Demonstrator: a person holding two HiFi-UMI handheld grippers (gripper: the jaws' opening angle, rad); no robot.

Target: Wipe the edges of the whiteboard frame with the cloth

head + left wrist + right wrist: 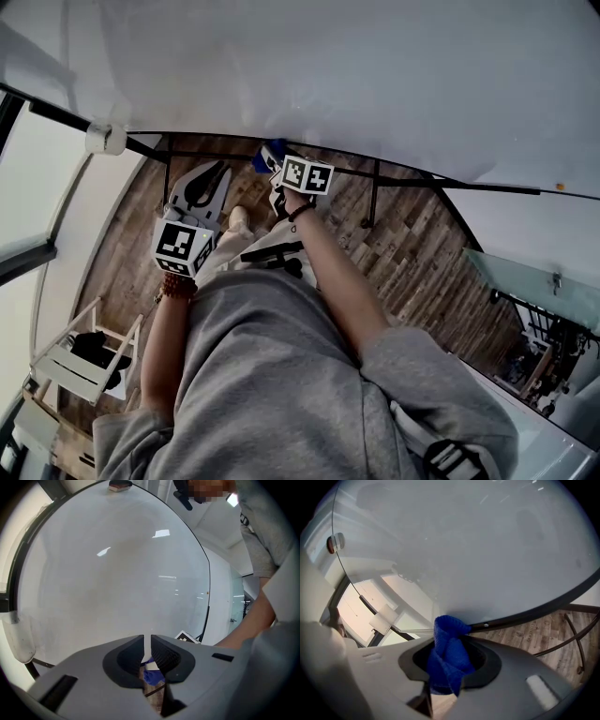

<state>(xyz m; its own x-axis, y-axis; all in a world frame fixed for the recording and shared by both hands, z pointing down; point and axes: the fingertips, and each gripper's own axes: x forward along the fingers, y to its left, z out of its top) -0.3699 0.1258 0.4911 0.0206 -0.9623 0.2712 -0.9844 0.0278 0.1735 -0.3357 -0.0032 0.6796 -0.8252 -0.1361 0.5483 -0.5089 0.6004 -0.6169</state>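
Observation:
The whiteboard [328, 75] fills the upper head view, and its black frame [422, 180] runs along the bottom edge. My right gripper [277, 169] is shut on a blue cloth [266, 156] and holds it up against that bottom edge. In the right gripper view the bunched cloth [449, 644] sticks out of the right gripper [446, 663] and its top touches the frame [534, 611]. My left gripper [214, 178] hangs lower left, apart from the board. Its jaws [146, 651] are shut with nothing between them.
The black stand legs [373, 202] drop from the frame to the wood floor [412, 253]. A white corner cap [105, 139] sits at the board's lower left corner. A white rack [84, 361] stands at lower left. An eraser [119, 484] rests at the board's far edge.

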